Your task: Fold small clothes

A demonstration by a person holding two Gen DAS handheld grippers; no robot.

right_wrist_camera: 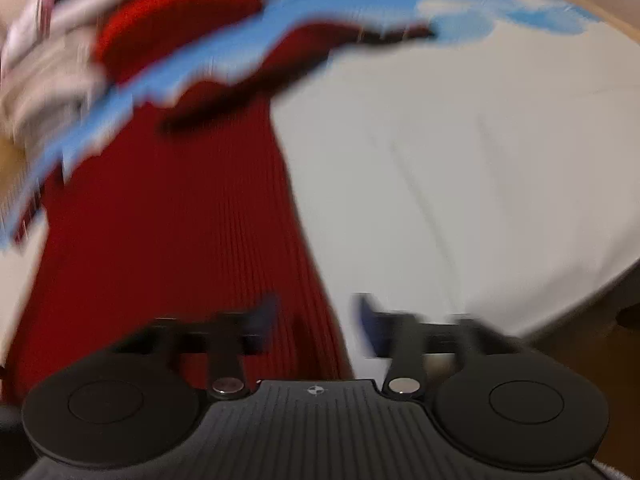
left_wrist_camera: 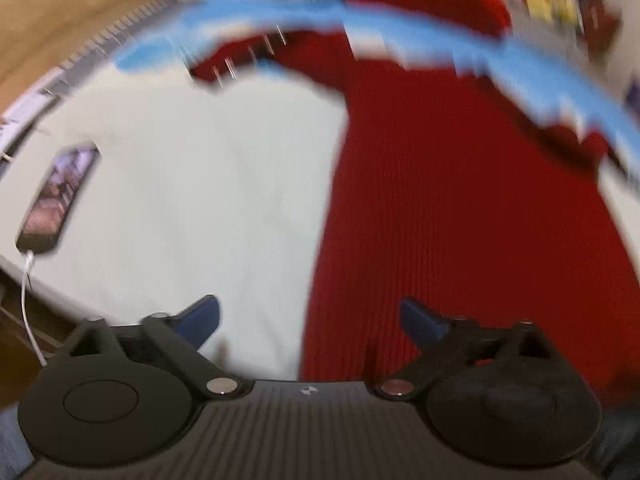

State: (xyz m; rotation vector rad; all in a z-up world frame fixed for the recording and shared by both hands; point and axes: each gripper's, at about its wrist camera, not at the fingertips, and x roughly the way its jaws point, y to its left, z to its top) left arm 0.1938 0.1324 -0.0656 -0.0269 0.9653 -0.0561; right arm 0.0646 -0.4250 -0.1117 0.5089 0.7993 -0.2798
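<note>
A red ribbed knit garment (left_wrist_camera: 460,216) lies flat on a white cloth surface (left_wrist_camera: 192,184). It fills the right half of the left wrist view and the left half of the right wrist view (right_wrist_camera: 168,240). My left gripper (left_wrist_camera: 310,318) is open and empty, straddling the garment's left edge near its lower end. My right gripper (right_wrist_camera: 316,320) is open and empty, straddling the garment's right edge. Both views are blurred by motion.
A phone (left_wrist_camera: 60,196) with a lit screen and a white cable lies at the left on the white cloth. A blue and white patterned band (left_wrist_camera: 360,24) runs along the far edge, also in the right wrist view (right_wrist_camera: 360,8). More red fabric (right_wrist_camera: 176,16) lies beyond it.
</note>
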